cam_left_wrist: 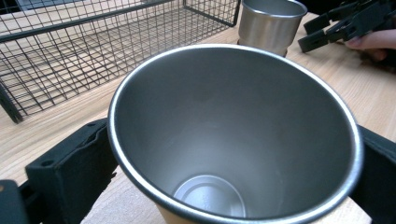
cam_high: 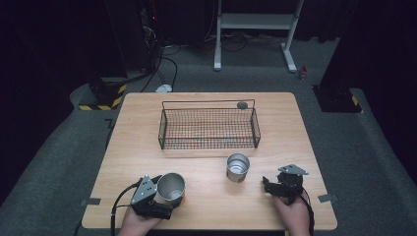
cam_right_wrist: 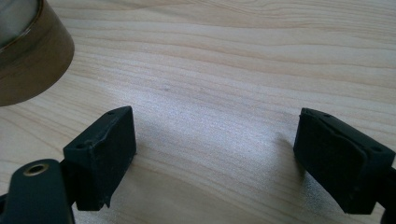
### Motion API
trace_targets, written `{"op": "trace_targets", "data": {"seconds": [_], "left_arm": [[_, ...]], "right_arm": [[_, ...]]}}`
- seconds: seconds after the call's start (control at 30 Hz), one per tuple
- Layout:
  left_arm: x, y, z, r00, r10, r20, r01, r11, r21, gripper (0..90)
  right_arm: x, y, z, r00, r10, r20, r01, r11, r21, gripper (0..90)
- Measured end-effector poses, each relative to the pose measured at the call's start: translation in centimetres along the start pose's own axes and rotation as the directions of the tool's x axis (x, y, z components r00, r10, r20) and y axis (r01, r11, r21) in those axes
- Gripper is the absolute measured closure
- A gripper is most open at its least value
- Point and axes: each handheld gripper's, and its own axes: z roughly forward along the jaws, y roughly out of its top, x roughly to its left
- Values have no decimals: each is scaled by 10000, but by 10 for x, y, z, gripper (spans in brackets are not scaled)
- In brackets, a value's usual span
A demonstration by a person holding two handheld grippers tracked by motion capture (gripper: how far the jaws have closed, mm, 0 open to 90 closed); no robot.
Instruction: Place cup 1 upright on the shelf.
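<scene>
A steel cup [cam_high: 171,188] is tilted near the table's front left, and my left gripper [cam_high: 166,196] is shut on it, a jaw on either side of its wall. In the left gripper view the cup's open mouth [cam_left_wrist: 233,135] faces the camera and it is empty. A second steel cup [cam_high: 238,167] stands upright right of centre, also seen from the left gripper [cam_left_wrist: 268,23]. My right gripper [cam_high: 267,186] rests at the front right, just right of that cup, open with bare wood between its pads [cam_right_wrist: 105,149]. The cup's base [cam_right_wrist: 28,56] shows at the upper left there.
A black wire basket [cam_high: 209,129] sits empty at the middle back of the wooden table [cam_high: 275,123]. A small dark round thing [cam_high: 242,104] lies by the basket's far right corner. A white frame stand [cam_high: 255,22] is on the floor beyond the table.
</scene>
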Motion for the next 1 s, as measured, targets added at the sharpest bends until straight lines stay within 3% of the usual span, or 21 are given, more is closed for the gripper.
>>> {"op": "trace_targets", "data": {"seconds": [0.07,0.13,0.37,1.0], "left_arm": [[1,-1,0,9999,-92,97,93,9999,-54,6],[1,-1,0,10000,69,49,-69,9999,-92,18],[-1,-2,-2,9998,185,119,-180,9992,-367,125],[3,1,-6,10000,-29,-48,25,9976,-698,133]], "right_arm": [[0,0,0,10000,33,-2,-33,10000,11,127],[0,0,0,10000,35,-3,-35,10000,13,127],[0,0,0,10000,31,-3,-31,10000,11,127],[0,0,0,10000,0,-3,0,10000,1,127]]}}
